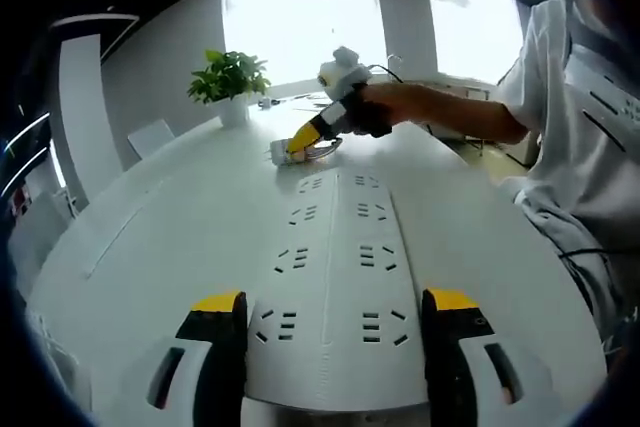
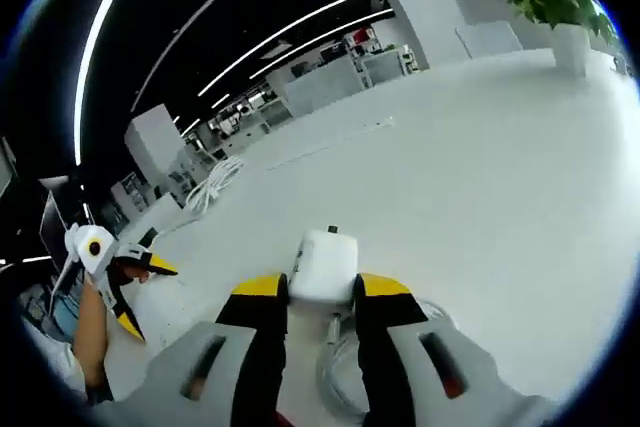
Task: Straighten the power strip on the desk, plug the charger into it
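Left gripper (image 1: pixel 335 322) sits low over the wide white desk (image 1: pixel 150 237), its yellow-tipped black jaws spread wide on either side of the near end of the long white plastic power strip (image 1: pixel 335 267); whether they press its edges, I cannot tell. The strip runs straight away from the camera, two rows of sockets along its top, lying in the desk's middle stretch. At its far end, the right gripper (image 1: pixel 298 150) reaches in from the right, angled down toward the desk, held in a person's hand (image 1: pixel 385 107) with the forearm stretched out from a white sleeve (image 1: pixel 545 67). In the right gripper view, the right gripper (image 2: pixel 322 292) has its jaws pinching the square white charger block (image 2: pixel 325 265) from both sides, the block standing just above the desk with its coiled white cable (image 2: pixel 340 377) looped below between the jaws. The left gripper (image 2: pixel 125 287) shows at the far left, held in a hand, forearm rising from below. A green potted plant in a white pot (image 1: pixel 230 87) stands near the desk's far edge. No readable writing or brand on strip or charger.
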